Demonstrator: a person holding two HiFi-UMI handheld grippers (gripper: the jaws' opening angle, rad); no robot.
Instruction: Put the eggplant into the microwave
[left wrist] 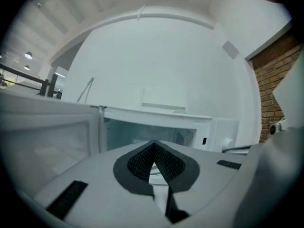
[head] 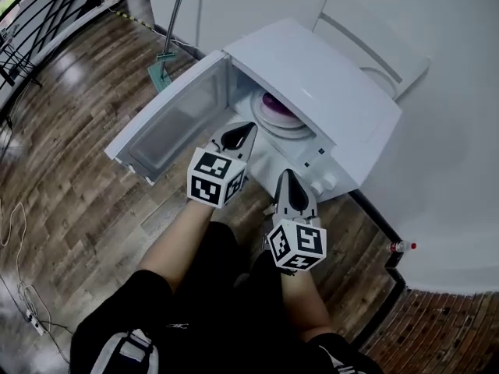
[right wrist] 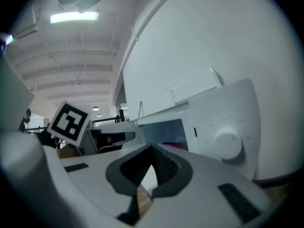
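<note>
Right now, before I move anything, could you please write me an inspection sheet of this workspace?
Surface: brown wooden plank floor, no spills seen.
Job's things: white box-shaped microwave, door open; purple item, likely the eggplant, on the white round plate inside.
Clutter: small red-capped bottle by the wall; green-headed mop leaning behind.
Grippers: left gripper and right gripper, jaws shut, both empty.
Cables: thin white cable and power strip on the floor.
Surroundings: white wall, black metal railing.
</note>
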